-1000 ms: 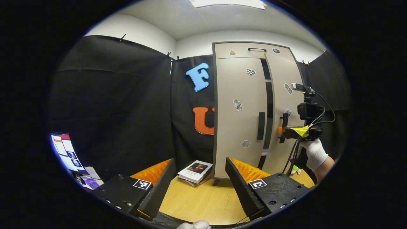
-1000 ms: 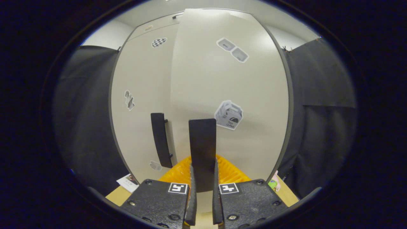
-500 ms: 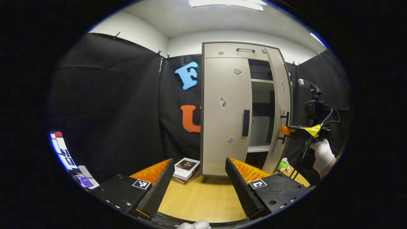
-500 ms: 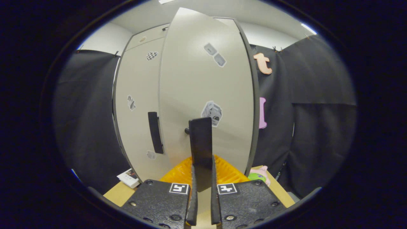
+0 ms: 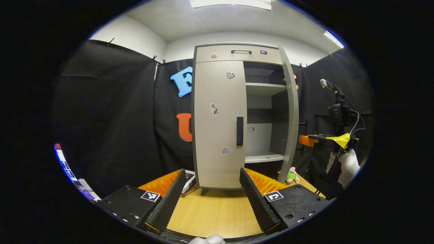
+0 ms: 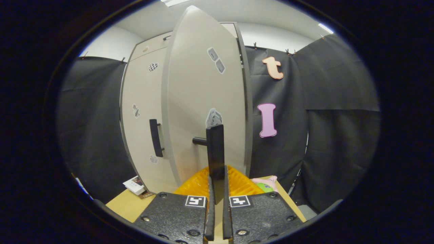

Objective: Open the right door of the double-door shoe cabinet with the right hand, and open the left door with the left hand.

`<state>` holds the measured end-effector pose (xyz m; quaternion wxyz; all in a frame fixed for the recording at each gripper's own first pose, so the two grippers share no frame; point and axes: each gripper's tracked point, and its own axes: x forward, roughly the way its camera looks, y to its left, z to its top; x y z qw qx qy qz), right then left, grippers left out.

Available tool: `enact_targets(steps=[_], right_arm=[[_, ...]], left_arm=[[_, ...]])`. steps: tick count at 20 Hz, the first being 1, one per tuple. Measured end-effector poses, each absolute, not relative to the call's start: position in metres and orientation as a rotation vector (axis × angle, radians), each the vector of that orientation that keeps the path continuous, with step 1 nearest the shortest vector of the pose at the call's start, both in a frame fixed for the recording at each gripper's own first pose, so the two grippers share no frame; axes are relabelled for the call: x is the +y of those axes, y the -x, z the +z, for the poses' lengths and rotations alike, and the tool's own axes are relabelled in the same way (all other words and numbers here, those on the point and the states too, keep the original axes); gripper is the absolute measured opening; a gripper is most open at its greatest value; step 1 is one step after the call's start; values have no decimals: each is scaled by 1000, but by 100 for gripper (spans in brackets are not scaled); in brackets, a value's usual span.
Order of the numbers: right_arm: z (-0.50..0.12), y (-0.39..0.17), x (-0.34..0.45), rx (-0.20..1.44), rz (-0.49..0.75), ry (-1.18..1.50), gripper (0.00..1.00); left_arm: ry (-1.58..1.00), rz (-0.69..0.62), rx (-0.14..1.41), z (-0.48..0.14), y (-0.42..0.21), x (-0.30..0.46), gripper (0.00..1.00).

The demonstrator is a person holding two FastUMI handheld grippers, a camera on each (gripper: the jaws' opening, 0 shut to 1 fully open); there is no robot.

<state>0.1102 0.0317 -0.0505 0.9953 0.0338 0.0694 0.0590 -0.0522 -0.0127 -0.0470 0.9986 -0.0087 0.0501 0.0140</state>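
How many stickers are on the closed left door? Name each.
3: checkered sticker near the top, middle sticker halfway down, lower sticker near the handle; one bottom corner hidden.

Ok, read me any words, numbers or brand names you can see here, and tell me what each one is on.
No text here is clear enough to quote.
Left door stickers: too small to read.
Right door sticker: print blurred.
Book: cover text too small.
Screen: blurred.
Square markers: patterns, no words.
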Motion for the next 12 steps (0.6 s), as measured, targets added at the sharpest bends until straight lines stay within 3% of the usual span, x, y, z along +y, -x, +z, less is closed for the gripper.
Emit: enact_targets(steps=[12], right_arm=[[-50, -109, -44, 146, 152, -30, 4]], left_arm=[[41, 23, 81, -36, 52, -74, 95]])
